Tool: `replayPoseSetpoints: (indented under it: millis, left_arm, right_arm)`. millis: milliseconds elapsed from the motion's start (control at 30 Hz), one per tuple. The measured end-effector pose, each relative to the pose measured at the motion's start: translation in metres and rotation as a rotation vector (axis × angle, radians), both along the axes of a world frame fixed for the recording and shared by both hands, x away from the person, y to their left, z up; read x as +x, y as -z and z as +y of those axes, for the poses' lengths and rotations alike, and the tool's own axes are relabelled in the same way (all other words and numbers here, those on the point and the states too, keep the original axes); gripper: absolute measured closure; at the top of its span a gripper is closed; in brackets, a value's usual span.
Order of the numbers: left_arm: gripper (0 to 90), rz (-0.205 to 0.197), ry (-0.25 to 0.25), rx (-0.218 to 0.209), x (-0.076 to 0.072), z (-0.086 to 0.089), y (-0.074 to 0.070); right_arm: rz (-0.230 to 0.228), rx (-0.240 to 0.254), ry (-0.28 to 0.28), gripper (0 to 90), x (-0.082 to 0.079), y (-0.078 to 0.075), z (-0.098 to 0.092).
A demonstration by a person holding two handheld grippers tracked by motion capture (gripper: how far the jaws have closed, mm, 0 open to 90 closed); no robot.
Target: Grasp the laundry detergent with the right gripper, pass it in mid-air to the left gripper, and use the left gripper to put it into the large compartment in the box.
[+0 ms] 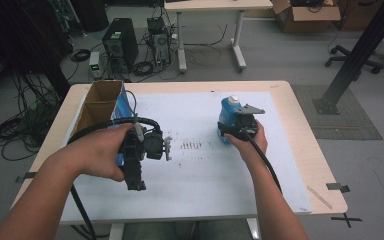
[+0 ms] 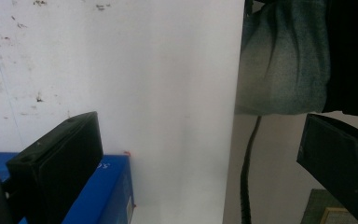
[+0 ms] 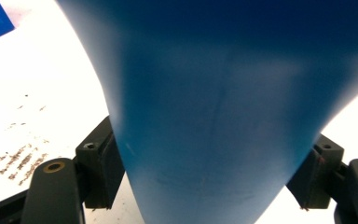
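Table edges: the white sheet (image 1: 190, 170) covers most of the wooden table (image 1: 325, 185), leaving bare wood strips at the left, right and far sides.
Open room: the middle of the sheet between the two hands is free apart from a patch of dark smudges (image 1: 191, 145); the near part of the sheet is bare as well.
Blocked side: an open cardboard box with a blue side (image 1: 102, 105) stands at the far-left corner of the table, just beyond the left gripper.
Bottle: a blue bottle with a white cap (image 1: 228, 112) stands upright on the right half of the sheet, well apart from the box.
Right gripper: the right gripper (image 1: 237, 131) sits against the near side of the bottle; in the right gripper view the blue body (image 3: 214, 116) fills the space between both black jaws, whose pads lie against its two sides, so it grips the bottle.
Left gripper: the left gripper (image 1: 135, 182) is held above the left half of the sheet, turned toward the person; in the left gripper view its jaws stand wide apart with nothing between them.
Surface: flat, white, stained with small brown marks.
Room: grey floor behind the table with a computer tower (image 1: 120, 42), tangled cables (image 1: 25, 125), another desk (image 1: 215, 7) and a cardboard carton (image 1: 307, 15).
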State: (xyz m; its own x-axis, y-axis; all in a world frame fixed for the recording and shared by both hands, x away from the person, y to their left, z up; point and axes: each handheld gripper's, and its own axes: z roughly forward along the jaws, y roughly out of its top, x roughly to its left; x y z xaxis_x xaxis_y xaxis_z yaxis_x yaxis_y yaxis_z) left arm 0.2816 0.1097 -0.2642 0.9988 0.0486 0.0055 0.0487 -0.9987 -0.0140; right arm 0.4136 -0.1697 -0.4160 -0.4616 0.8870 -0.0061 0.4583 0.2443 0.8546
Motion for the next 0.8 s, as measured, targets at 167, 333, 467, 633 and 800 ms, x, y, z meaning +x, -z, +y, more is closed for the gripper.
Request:
replayPoseSetpoints:
  millis: [167, 333, 467, 633, 800]
  left_arm:
    - [0.4, 0.001, -0.004, 0.001, 0.0, 0.0003, 0.0]
    - [0.4, -0.001, -0.004, 0.002, -0.0006, 0.0004, -0.0011]
    - [0.4, -0.003, -0.005, 0.002, -0.0011, -0.0001, -0.0015]
    - [0.4, -0.003, -0.002, 0.005, -0.0008, -0.0021, -0.0015]
    - [0.4, -0.005, -0.001, 0.008, -0.0007, -0.0046, -0.0018]
  right_arm:
    - [-0.014, -0.006, 0.008, 30.1, -0.0003, 0.0002, 0.0004]
    - [-0.028, -0.007, 0.012, 36.0, -0.0011, 0.0012, 0.0006]
    - [-0.031, -0.007, 0.013, 40.3, -0.0013, 0.003, 0.0005]
    - [-0.038, -0.004, 0.021, 41.9, -0.0018, 0.0038, 0.0017]
    - [-0.047, 0.002, 0.025, 44.0, -0.0024, 0.0049, 0.0017]
